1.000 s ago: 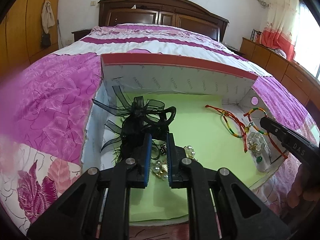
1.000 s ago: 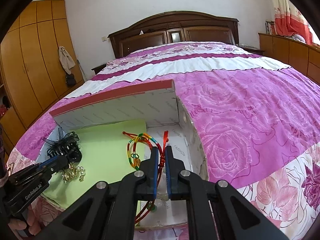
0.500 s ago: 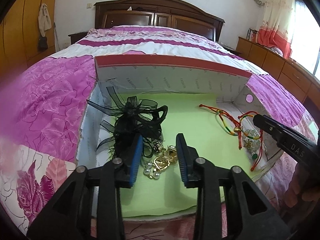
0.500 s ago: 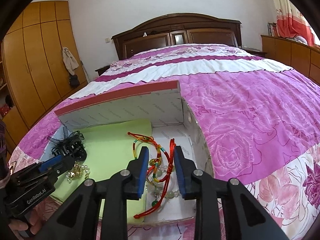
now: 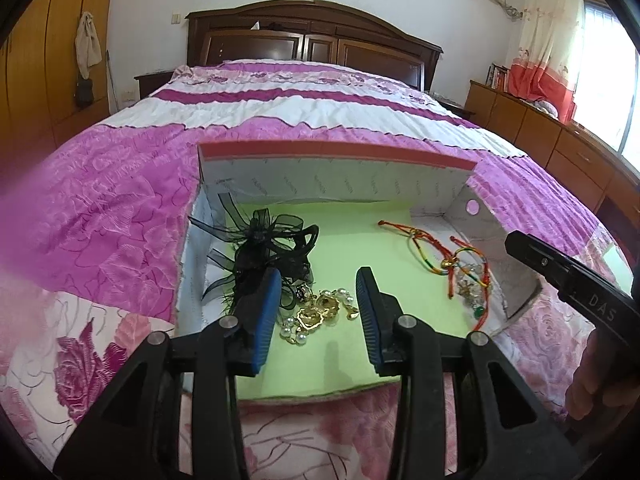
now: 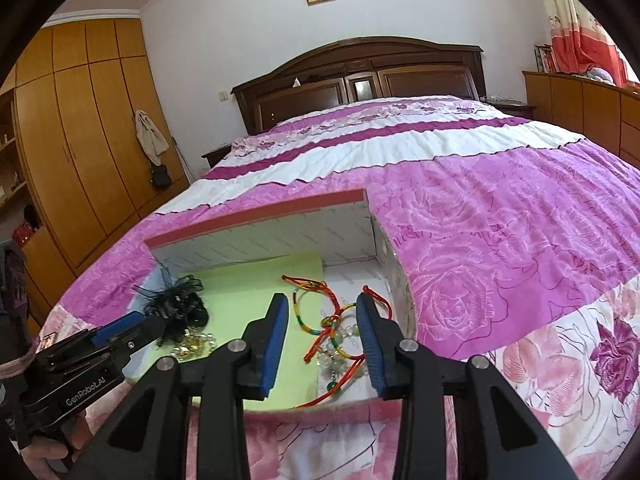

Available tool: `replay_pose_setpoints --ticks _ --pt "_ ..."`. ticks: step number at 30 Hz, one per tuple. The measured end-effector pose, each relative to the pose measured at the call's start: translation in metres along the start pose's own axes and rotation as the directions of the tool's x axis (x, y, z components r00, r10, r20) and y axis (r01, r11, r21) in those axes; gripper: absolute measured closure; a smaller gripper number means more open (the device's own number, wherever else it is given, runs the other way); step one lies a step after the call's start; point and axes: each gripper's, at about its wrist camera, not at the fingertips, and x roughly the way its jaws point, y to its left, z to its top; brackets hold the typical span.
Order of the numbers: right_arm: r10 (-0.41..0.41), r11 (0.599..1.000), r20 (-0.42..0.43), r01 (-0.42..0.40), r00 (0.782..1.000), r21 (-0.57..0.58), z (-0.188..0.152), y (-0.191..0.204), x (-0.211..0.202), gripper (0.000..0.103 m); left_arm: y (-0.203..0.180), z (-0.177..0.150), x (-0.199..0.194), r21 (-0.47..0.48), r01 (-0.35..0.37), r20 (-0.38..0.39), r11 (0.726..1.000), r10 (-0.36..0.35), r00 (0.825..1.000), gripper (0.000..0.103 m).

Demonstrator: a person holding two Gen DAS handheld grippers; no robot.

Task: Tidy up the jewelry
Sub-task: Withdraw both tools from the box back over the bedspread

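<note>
An open cardboard box point(image 5: 336, 178) with a green liner point(image 5: 360, 240) lies on the bed. Inside at the left is a black ribbon hair clip point(image 5: 264, 244). Gold and pearl jewelry point(image 5: 320, 312) lies in front of it. My left gripper point(image 5: 318, 300) is open and empty, just above that gold jewelry. At the right lie red and multicolored cord bracelets point(image 5: 444, 256) with pale beads point(image 6: 340, 360). My right gripper point(image 6: 322, 328) is open and empty over these bracelets point(image 6: 316, 316). The left gripper also shows in the right wrist view point(image 6: 120, 330).
The box point(image 6: 260, 236) sits on a pink and white floral bedspread point(image 6: 500, 220). A dark wooden headboard point(image 5: 312, 40) is at the far end. Wooden wardrobes point(image 6: 80, 128) stand at the left, a low cabinet point(image 5: 540, 132) and window at the right.
Both grippers opened wide and drew back. The left let go of the gold and pearl jewelry, the right let go of the red cord bracelet; both pieces now lie in the box.
</note>
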Motion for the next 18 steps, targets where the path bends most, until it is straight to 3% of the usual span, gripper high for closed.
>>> replay_pose_setpoints --ticks 18 --pt "0.022 0.995 -0.006 -0.021 1.000 0.097 -0.017 -0.007 -0.077 0.064 -0.010 -0.006 -0.058 0.023 0.009 0.005 1.000 -0.009 1.000 0.071"
